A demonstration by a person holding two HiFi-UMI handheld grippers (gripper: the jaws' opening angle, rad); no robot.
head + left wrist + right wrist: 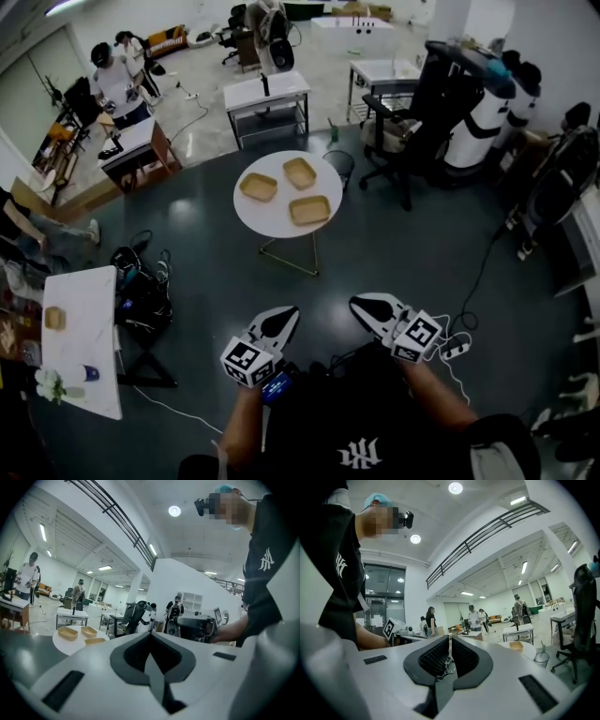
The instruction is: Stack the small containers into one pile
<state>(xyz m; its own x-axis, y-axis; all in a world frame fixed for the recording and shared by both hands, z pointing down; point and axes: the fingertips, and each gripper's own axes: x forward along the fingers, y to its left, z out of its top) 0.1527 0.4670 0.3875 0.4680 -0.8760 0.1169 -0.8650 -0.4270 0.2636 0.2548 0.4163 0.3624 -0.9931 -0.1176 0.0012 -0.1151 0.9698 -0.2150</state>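
Three shallow tan containers [258, 187] [300, 172] [309, 209] lie apart, none stacked, on a round white table [277, 221] some way ahead of me. My left gripper [284, 317] and right gripper [360, 305] are held low near my body, well short of the table, both shut with nothing between the jaws. In the left gripper view the containers [68, 633] show small at the left, beyond the shut left gripper [151, 638]. The right gripper view has the shut right gripper [449, 643] and one container [516, 645] on the table's edge.
A black office chair [405, 127] and a small bin [339, 165] stand just right of the round table. A white side table [86, 349] at my left carries another tan container [54, 318]. A dark bag [141, 292] and cables lie on the floor. People stand far left.
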